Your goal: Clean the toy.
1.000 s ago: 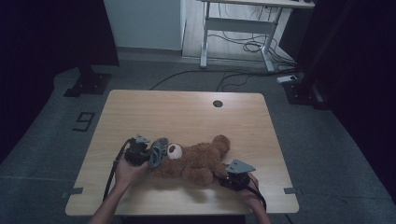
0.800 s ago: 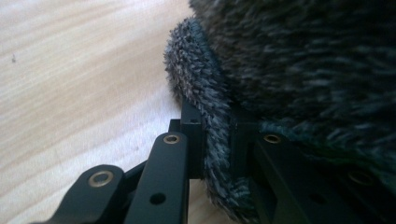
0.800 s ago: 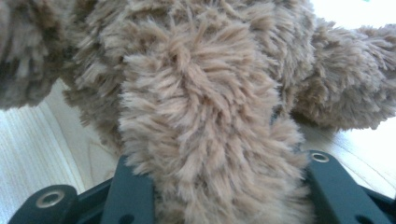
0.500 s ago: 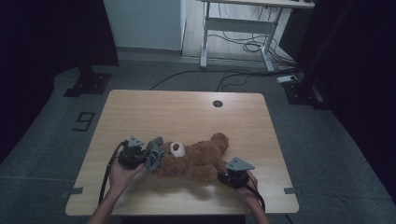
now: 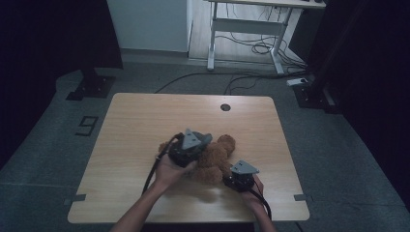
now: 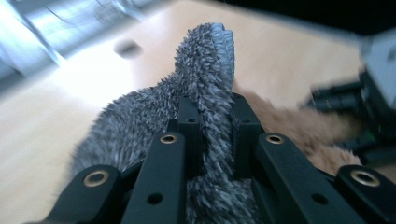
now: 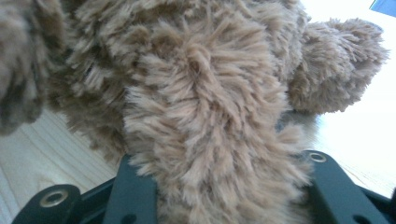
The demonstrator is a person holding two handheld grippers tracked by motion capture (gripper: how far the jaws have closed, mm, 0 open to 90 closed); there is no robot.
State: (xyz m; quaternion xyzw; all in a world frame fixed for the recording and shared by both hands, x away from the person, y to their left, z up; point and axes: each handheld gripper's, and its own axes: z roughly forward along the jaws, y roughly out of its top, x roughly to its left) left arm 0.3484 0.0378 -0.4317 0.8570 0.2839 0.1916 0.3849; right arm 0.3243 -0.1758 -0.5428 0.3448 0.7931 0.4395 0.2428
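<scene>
We see a brown teddy bear [image 5: 215, 159] lying on a wooden table [image 5: 140, 121], its long axis running from near the right claw [image 5: 231, 181] up and leftward toward the left claw [image 5: 193, 145]; its round head end points away from us, toward the table's far edge. The bear's fur is shaggy and tufted, tan with darker roots, and a rounded limb [image 7: 336, 65] bulges beside the right claw in the right gripper view. That right claw is clamped on a thick fold of the brown plush, which fills the gap between its black jaws. The left claw is closed tight on a grey furry piece [image 6: 205, 93], short-piled and spiky, which stands up past the jaw tips as a narrow flap, with the brown fur [image 6: 299, 126] just beyond it. The tabletop is pale wood grain with a small round dark hole [image 5: 225, 107] well beyond both claws. Around it lies grey floor, a white desk frame [image 5: 241, 29] with cables, and dark curtains.
</scene>
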